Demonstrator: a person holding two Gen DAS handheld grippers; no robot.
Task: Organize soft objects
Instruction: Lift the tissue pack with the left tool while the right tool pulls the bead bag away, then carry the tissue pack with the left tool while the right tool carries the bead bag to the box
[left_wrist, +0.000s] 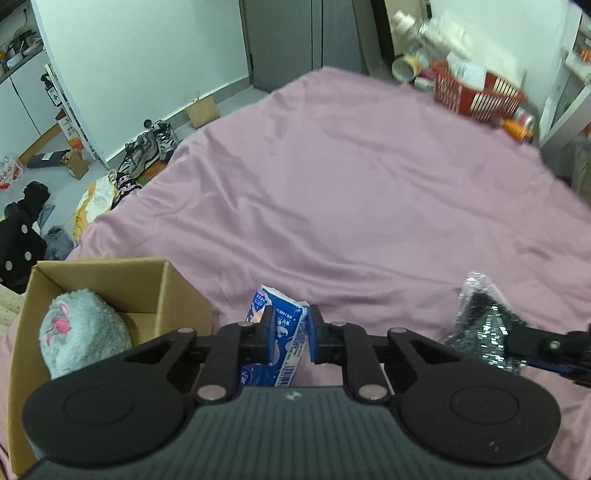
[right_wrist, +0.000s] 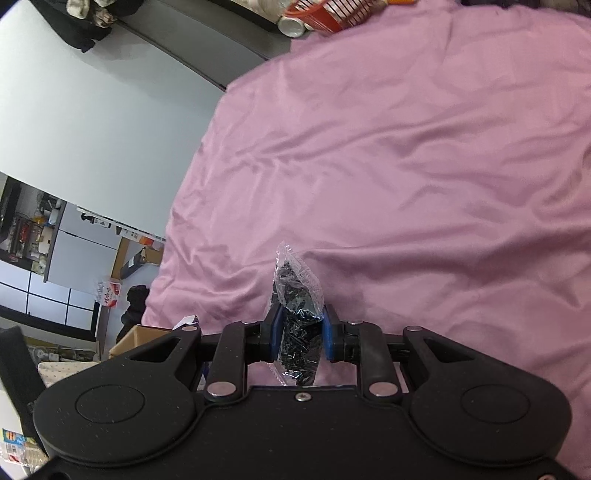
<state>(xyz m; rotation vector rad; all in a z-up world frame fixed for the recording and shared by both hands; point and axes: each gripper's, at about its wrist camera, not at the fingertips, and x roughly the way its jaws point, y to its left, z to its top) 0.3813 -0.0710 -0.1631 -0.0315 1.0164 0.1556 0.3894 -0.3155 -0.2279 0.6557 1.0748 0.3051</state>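
On bed: pink sheet (left_wrist: 369, 184), wrinkled.
Cardboard box (left_wrist: 147, 291): grey plush (left_wrist: 81, 328) inside.
Blue pack (left_wrist: 286, 332): upright, long axis vertical, pinched by left gripper (left_wrist: 291, 328).
Clear bag (right_wrist: 299, 314): black contents, upright, pinched by right gripper (right_wrist: 302, 332).

1. A pink bedsheet (left_wrist: 369, 177) covers the bed, wrinkled all over.
2. A red slatted basket (left_wrist: 476, 94) sits at the far corner of the sheet, with blurred bottles and jars (left_wrist: 417, 40) crowded just beside and behind it.
3. Several sneakers (left_wrist: 151, 147) lie on the floor by the white wall, near a flat brown paper bag (left_wrist: 202, 110).
4. Dark clothes (left_wrist: 33, 199) are heaped on the floor to the left.
5. A small open carton (left_wrist: 75, 164) stands beside the wall.
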